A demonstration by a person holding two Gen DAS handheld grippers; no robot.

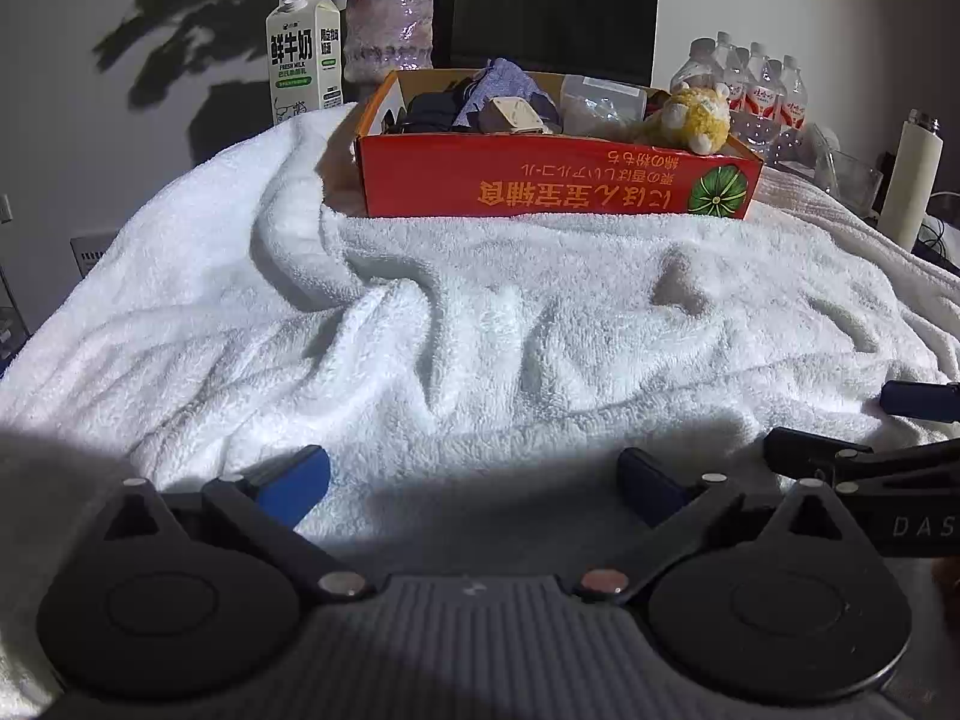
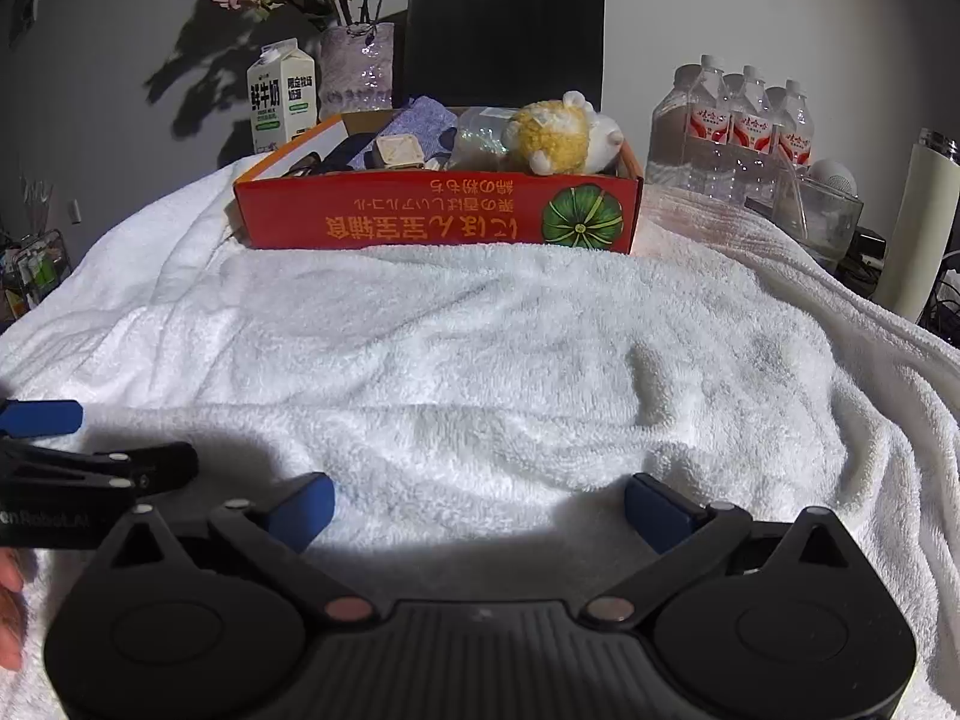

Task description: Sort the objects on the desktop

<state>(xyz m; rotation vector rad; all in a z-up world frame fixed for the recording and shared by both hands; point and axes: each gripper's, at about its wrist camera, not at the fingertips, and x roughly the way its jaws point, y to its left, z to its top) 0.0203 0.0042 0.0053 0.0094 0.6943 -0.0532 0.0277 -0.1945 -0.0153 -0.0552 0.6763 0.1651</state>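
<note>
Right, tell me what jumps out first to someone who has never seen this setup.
The red cardboard box with the green pumpkin print stands at the far side of the white towel, crammed with items, a yellow plush toy sitting at its right end. Behind it stand a milk carton and a vase of flowers to the left, bottled water to the right. Both grippers, left gripper and right gripper, hang open and empty over the towel.

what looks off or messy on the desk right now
The white towel lies rumpled in folds. The orange box sits with its print upside down, and the plush toy lies tipped over its rim. Nothing spilled or broken.
</note>
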